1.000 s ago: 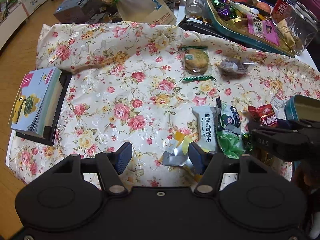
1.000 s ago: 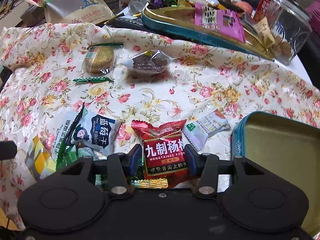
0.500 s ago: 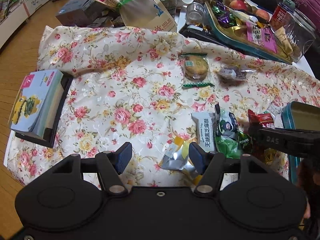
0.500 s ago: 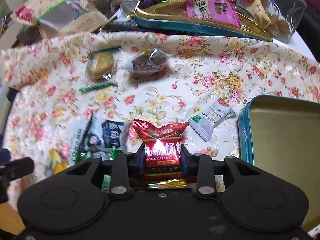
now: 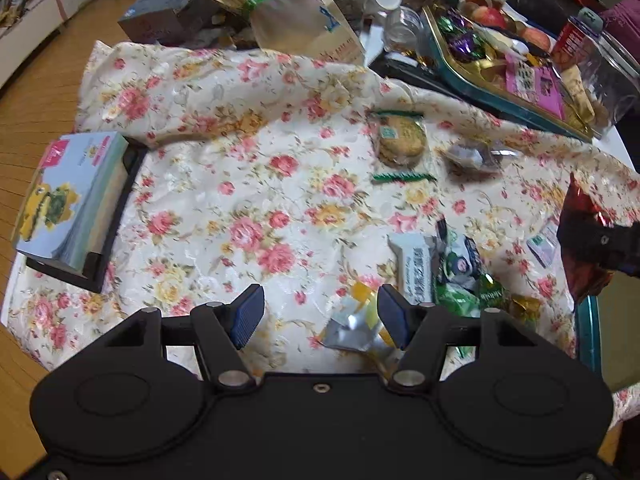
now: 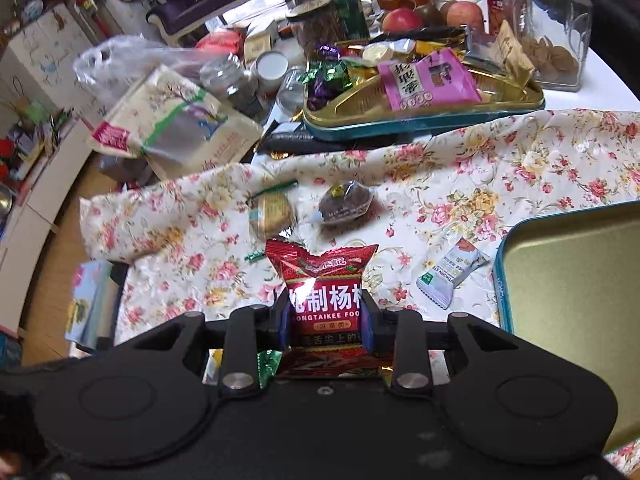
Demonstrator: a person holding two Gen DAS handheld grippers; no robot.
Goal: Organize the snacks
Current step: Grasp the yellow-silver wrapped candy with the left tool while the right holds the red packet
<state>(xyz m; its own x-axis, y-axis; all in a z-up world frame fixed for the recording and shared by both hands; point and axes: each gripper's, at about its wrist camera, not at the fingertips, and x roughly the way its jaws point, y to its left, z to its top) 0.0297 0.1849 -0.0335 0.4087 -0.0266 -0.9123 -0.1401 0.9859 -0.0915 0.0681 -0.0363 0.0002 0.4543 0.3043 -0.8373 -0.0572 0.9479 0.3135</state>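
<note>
The right gripper (image 6: 326,320) is clenched on a red snack packet (image 6: 324,280), its two pads pressing the packet's sides, and the packet hangs clear above the floral cloth (image 6: 480,168) that covers the tabletop; in the left wrist view the same packet (image 5: 580,220) shows at the far right edge, pinched by a dark finger and lifted off the cloth; just right of it lies an empty teal tin (image 6: 560,280) with a gold inside, its near-left rim close to the held packet; a small white sachet (image 6: 450,276) lies on the cloth between the packet and the tin; the left gripper (image 5: 322,314) is released, its blue pads standing wide with nothing between them, poised over the near edge of the cloth; a silver and yellow wrapper (image 5: 356,328) lies just beside its right pad, whether touching I cannot tell; right of that sits a loose heap of snacks: a white bar (image 5: 416,268), a green candy (image 5: 456,300) and a gold-wrapped sweet (image 5: 524,306); farther off lie a round biscuit in clear wrap (image 5: 400,140) and a dark sweet in clear wrap (image 5: 474,154), apart from each other; beyond the cloth a teal tray (image 6: 420,120) holds a pink packet (image 6: 428,80) and wrapped candies; a glass jar (image 6: 552,24) stands at its right; a blue box (image 5: 64,196) rests at the left edge
</note>
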